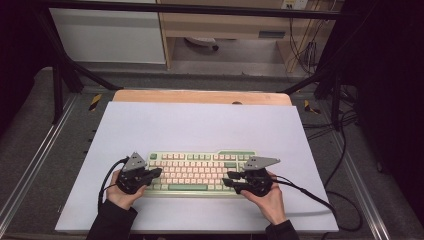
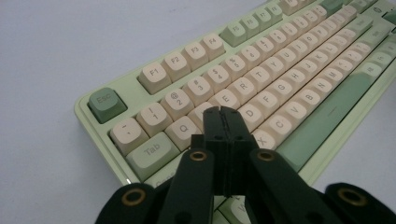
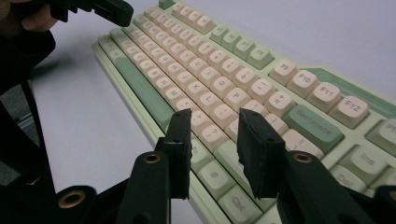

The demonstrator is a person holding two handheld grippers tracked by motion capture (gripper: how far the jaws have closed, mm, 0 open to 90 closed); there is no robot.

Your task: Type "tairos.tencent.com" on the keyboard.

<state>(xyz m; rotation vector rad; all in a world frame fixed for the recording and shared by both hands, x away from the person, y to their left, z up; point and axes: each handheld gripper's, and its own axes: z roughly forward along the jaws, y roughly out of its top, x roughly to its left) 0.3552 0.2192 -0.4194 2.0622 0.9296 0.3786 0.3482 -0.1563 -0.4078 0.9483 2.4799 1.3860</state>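
Green-and-cream keyboard lay near-centre on the white mat. Left gripper sat over its left end, jaws pressed together, nothing held. Right gripper was over the right end w/ jaws part-open, a gap between, gripping nothing.

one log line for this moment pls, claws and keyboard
left claw: shut, empty, tip over letter keys at keyboard left end | right claw: open, nothing between jaws, above right-end keys | keyboard: flat on white mat
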